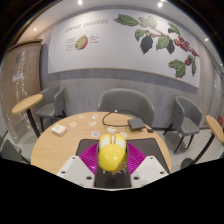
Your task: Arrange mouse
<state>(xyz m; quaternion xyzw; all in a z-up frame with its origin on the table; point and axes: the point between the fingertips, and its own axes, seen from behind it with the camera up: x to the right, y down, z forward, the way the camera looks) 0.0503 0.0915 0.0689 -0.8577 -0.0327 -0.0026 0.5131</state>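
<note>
A yellow computer mouse point(112, 153) sits between my gripper's point(112, 158) two fingers, held above the round wooden table point(60, 148). The magenta pads point(89, 155) press against both sides of the mouse. The mouse's front points away from me, and its underside is hidden.
On the table beyond the mouse lie a dark mouse pad point(136, 124), a white cable point(112, 120), a small white box point(59, 129) and a small white object point(95, 133). Grey chairs point(127, 103) stand around the table. A second table point(27, 101) stands at the left.
</note>
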